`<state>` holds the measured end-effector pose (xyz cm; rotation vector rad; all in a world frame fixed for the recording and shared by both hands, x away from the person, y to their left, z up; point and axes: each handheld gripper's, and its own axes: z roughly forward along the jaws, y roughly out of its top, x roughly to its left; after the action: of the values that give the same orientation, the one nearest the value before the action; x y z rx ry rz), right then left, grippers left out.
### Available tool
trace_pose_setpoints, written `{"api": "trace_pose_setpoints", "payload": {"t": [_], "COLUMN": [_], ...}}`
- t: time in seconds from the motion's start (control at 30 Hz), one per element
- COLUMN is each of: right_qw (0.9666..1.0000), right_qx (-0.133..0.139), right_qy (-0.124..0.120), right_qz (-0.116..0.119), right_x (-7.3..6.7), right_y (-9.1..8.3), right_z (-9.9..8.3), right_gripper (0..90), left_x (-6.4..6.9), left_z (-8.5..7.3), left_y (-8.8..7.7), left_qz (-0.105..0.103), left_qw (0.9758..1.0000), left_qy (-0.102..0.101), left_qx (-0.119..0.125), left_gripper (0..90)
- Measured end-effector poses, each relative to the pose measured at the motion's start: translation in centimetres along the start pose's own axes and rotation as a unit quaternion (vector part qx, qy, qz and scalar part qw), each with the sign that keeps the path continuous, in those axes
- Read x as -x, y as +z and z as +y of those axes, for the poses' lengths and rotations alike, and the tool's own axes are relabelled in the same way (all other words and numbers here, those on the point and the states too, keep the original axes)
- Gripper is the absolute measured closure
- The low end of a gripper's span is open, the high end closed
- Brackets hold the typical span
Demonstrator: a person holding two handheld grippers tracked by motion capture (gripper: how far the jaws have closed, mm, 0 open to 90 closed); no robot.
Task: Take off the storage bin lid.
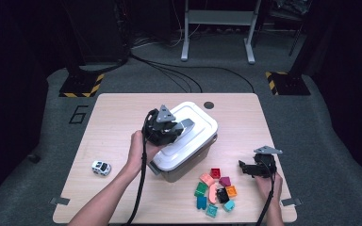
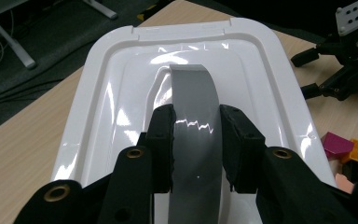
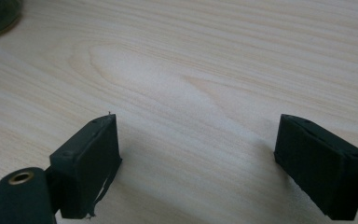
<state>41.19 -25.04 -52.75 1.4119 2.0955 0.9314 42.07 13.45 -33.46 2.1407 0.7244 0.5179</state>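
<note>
Your left gripper [image 2: 196,140] is closed on the grey handle [image 2: 193,107] of the white lid [image 2: 121,93]; both pads press the handle's sides, with the strap running up between the jaws. In the high view that gripper [image 1: 169,128] sits over the box [image 1: 188,162], which stands near the middle of the table [image 1: 118,108] with its long axis running diagonally. The lid [image 1: 198,129] covers the box top, and its near-left edge looks slightly raised from the grey body, though you cannot be sure from this angle.

Your right gripper [image 3: 196,154] is wide open and holds nothing; its 2 jaws hang just above bare wood. From above, that gripper [image 1: 246,167] is near the right edge, its tips pointing left toward the bricks [image 1: 217,190].

The bricks lie in a loose pile in front of the box, between it and the near table edge. A toy car [image 1: 101,167] sits well apart, to the left of your left forearm.
</note>
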Motion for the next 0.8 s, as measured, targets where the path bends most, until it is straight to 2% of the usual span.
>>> {"api": "trace_pose_setpoints", "payload": {"t": [0.17,0.23,0.4,0.53,0.57,0.63,0.8], "right_qw": [1.0000,1.0000,1.0000,1.0000,1.0000,1.0000,1.0000], "right_qx": [-0.001,0.000,-0.001,-0.001,-0.002,-0.001,-0.001], "right_qy": [0.000,0.000,-0.001,-0.001,-0.001,-0.001,-0.001], "right_qz": [0.001,0.001,0.002,0.002,0.003,0.002,0.002], "right_x": [0.0,0.0,0.0,0.0,0.0,0.0,0.0], "right_y": [0.0,0.0,0.0,0.0,0.0,0.0,0.0], "right_z": [0.0,0.0,0.0,0.0,0.0,0.0,0.0], "right_gripper": [12.3,12.2,12.0,12.0,12.0,12.0,12.0], "left_x": [-1.0,-1.4,-2.4,-3.3,-3.6,-4.0,-5.1], "left_z": [0.5,0.6,1.0,1.2,1.2,1.2,1.2], "left_y": [-0.8,-1.0,-1.6,-2.1,-2.2,-2.3,-2.8], "left_qz": [0.009,0.012,0.024,0.033,0.037,0.041,0.054], "left_qw": [0.9999,0.9999,0.9996,0.9993,0.9993,0.9991,0.9984], "left_qy": [0.003,-0.004,-0.008,-0.014,-0.007,-0.013,-0.013], "left_qx": [0.003,0.007,0.010,0.010,0.007,0.005,0.004], "left_gripper": [66.6,66.6,66.6,66.6,66.6,66.6,66.6]}}
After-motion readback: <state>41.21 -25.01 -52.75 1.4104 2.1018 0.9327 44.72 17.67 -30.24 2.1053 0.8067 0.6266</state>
